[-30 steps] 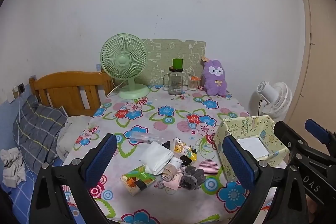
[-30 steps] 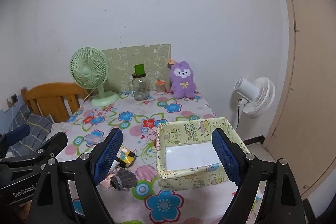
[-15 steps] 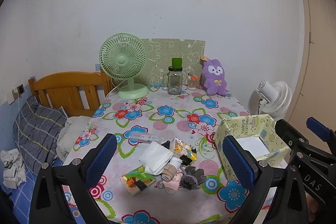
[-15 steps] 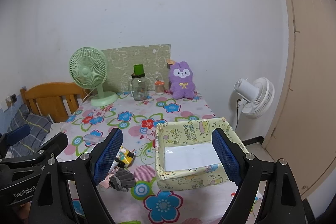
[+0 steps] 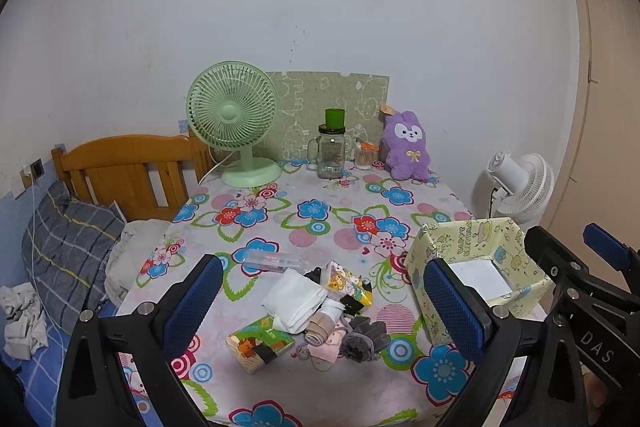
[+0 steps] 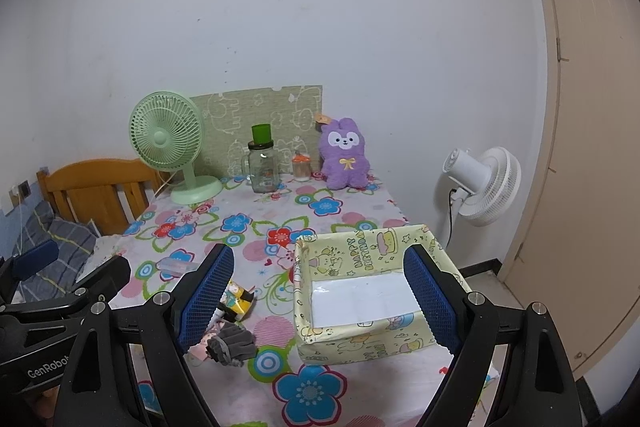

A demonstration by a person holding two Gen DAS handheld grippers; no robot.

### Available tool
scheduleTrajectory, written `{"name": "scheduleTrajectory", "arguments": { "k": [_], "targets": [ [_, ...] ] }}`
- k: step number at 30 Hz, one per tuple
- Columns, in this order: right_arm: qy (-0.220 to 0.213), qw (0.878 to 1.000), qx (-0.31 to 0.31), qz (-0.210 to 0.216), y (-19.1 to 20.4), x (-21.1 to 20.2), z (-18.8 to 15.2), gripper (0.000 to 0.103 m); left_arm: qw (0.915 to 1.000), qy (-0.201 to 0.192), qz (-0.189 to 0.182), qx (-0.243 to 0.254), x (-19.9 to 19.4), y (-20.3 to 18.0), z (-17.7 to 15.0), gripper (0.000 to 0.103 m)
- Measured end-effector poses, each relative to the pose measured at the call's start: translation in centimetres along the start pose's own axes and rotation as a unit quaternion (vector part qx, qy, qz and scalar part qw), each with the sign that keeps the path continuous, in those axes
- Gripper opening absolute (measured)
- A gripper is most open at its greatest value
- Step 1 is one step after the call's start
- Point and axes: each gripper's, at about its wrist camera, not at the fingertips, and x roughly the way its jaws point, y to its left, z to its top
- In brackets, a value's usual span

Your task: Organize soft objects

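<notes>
A pile of small things lies near the table's front: a white folded cloth (image 5: 295, 298), a beige rolled sock (image 5: 320, 330), a pink cloth (image 5: 328, 343) and a grey fuzzy scrunchie (image 5: 362, 339), which also shows in the right wrist view (image 6: 232, 343). An open yellow patterned box (image 6: 360, 291) stands at the front right, with nothing in it. My left gripper (image 5: 324, 311) is open and empty above the pile. My right gripper (image 6: 318, 299) is open and empty above the box. A purple plush bunny (image 5: 408, 147) sits at the back.
A snack packet (image 5: 346, 285), a clear pen case (image 5: 274, 261) and a toy block box (image 5: 260, 343) lie in the pile. A green desk fan (image 5: 236, 127), a glass jar (image 5: 331, 153) and a small cup (image 5: 365, 155) stand at the back. A white floor fan (image 6: 482, 187) stands right of the table, a bed (image 5: 68, 239) left.
Both grippers have drifted back and slightly up, so the table looks a little farther away. Both stay open and nothing on the table has moved.
</notes>
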Motion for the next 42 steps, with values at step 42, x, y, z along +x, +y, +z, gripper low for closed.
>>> {"name": "scheduleTrajectory", "arguments": {
  "k": [42],
  "targets": [
    [0.004, 1.000, 0.004, 0.012, 0.66, 0.55, -0.14, 0.089, 0.9998, 0.003, 0.016, 0.010, 0.60, 0.26, 0.31, 0.093]
  ]
}}
